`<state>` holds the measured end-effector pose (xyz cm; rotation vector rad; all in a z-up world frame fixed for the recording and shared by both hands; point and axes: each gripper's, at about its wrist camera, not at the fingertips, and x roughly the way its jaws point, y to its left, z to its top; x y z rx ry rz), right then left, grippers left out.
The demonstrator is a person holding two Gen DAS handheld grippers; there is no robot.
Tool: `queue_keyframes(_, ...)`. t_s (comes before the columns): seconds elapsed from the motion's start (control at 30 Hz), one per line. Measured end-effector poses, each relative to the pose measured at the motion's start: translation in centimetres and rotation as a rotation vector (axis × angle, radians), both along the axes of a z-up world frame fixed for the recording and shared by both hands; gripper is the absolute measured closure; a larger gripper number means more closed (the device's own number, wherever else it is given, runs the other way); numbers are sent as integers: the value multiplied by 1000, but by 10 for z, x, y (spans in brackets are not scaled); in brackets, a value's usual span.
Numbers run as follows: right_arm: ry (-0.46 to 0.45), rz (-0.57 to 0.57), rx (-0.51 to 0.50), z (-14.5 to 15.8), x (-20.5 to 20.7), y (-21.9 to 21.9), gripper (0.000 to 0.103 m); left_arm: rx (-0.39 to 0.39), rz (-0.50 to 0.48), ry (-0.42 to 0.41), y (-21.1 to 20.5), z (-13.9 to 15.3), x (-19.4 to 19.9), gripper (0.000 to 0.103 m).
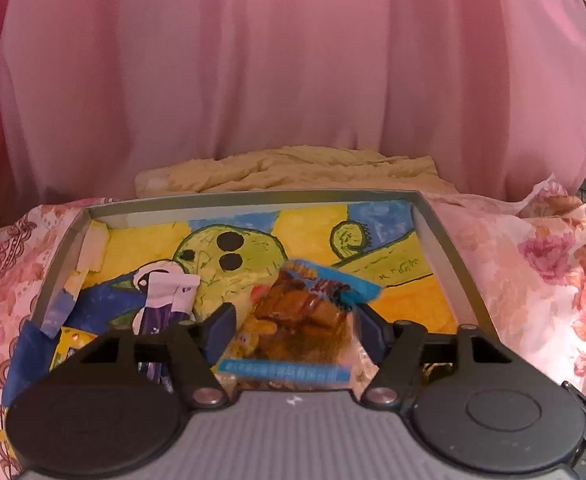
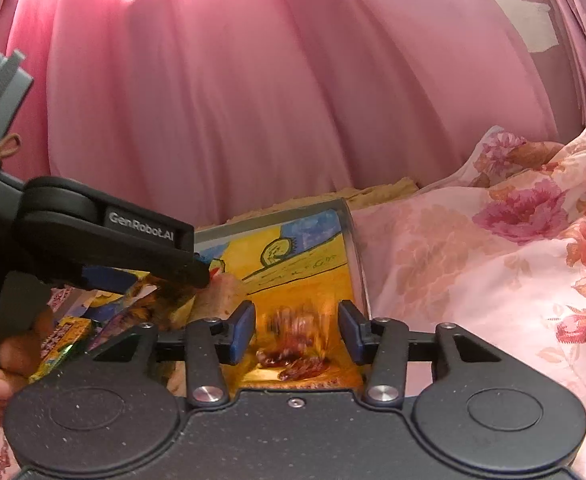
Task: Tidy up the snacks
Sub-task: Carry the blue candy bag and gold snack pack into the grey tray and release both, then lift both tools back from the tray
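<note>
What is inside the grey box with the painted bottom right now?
Inside the grey box lie a blue-edged snack packet between the left gripper's fingers and a purple-and-white wrapper. The left gripper body hides the box's near edge.

One tray (image 1: 449, 248), four snack packets, two hand-held grippers.

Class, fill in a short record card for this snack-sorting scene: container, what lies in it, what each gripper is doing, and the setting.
Container: grey tray lined with a painted drawing, resting on floral bedding
Contents: purple-and-white packet, yellow packet
Left gripper: fingers either side of a blue-edged cake snack packet, grip not certain
Right gripper: open, a blurred brown snack between its fingers
Backdrop: pink curtain
</note>
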<state>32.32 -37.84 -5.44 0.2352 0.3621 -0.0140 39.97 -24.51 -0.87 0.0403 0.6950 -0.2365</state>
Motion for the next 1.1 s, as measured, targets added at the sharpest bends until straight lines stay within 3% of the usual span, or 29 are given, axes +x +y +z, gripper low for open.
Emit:
queue_keyframes(0.23,-10,-4,-26,1,-3,3,43,-46,30,6,6,-2,-5,18)
queue_keyframes(0.4,-45,-10,-40,10,-11,7,25,-70,85,-36,20,6,-15,1)
queue_keyframes(0.77,-125,-47,-38,50,-55,16,2,-68,188,-176,73,43,-61,1)
queue_keyframes(1.1,-168,-70,-26,76,-98,39,1,-13,251,-288,122,49,-130,0)
